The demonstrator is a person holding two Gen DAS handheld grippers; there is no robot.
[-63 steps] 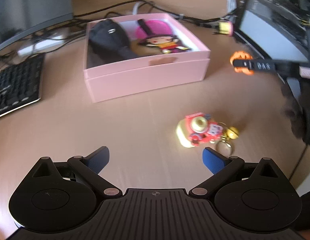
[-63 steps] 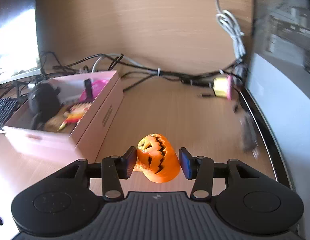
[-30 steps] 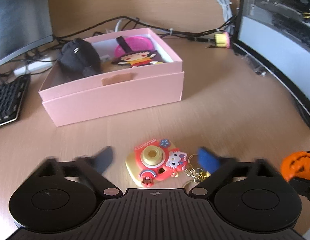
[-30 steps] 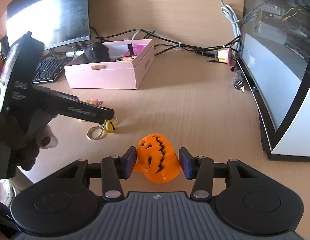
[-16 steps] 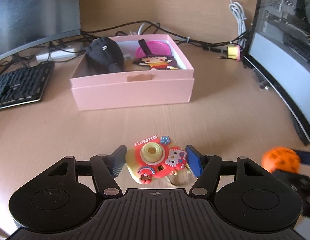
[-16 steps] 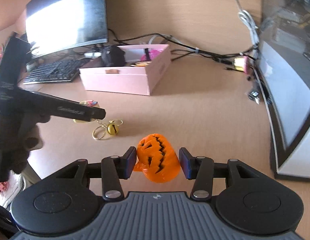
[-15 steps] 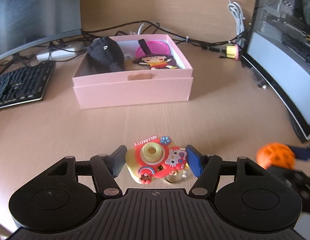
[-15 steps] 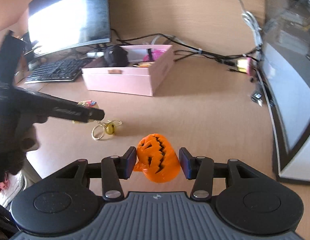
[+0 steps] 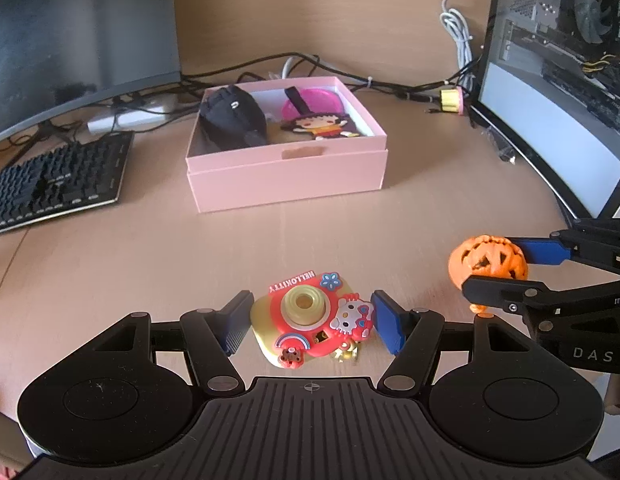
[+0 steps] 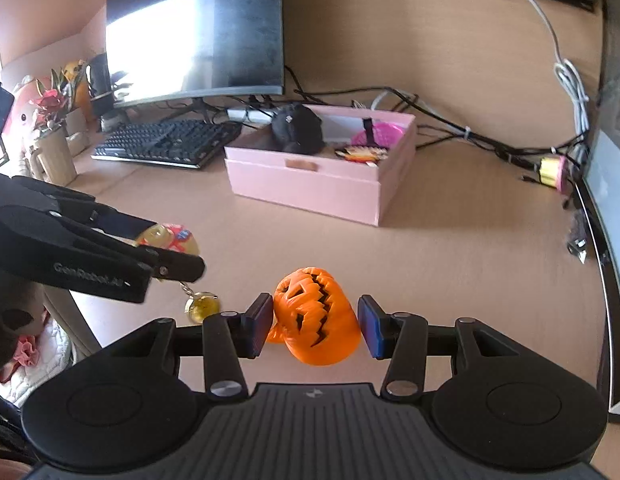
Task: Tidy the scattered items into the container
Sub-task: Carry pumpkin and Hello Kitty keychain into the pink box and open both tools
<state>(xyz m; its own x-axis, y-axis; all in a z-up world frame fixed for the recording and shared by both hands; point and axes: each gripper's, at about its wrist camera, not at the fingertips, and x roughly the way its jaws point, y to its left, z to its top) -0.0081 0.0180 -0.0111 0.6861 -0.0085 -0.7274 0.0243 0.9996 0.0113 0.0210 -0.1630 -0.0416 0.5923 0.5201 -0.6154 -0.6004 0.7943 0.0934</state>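
Left hand-held gripper (image 9: 312, 322) apparently clamps camera keychain (image 9: 310, 316).

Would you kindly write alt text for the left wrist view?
The left gripper holds a toy camera keychain between its fingers above a wooden desk. Beyond sits an open pink box with toys inside; at right, the right gripper holds an orange pumpkin.

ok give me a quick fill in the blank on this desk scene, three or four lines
1. The right gripper is shut on an orange ____-shaped toy.
2. The left gripper is shut on a red and yellow toy camera keychain with a gold ____ dangling below it.
3. The open pink cardboard box already holds a ____ computer mouse.

Missing words: pumpkin; bell; black
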